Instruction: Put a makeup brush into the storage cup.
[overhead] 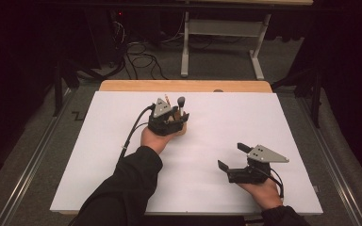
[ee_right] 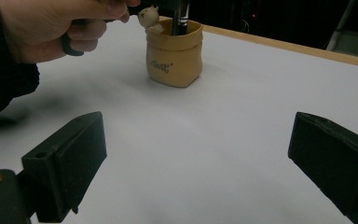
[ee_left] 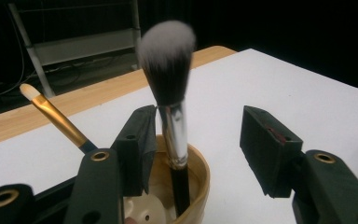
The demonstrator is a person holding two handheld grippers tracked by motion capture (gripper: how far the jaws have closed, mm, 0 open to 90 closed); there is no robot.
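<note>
Two brushes stand upright in tan pouch-shaped holder (ee_right: pixel 174 56) at desk (overhead: pixel 207 141) centre-left: fluffy makeup brush (ee_left: pixel 168 93), slim gold-ferruled brush (ee_left: pixel 51 112). Makeup brush likely light, bristles soft; best gripped on shiny metal ferrule. Dark script on holder, unreadable. Left gripper (ee_left: pixel 196 144) jaws part-open around makeup brush, one pad beside ferrule, not clamping. Right gripper (overhead: pixel 233 157) jaws wide, empty, well apart.

Room dark; white table top (overhead: pixel 217 155) evenly lit from above, soft shadows only. Left gripper view: powder brush (ee_left: pixel 167 65) head slightly blurred. All frames grainy.
</note>
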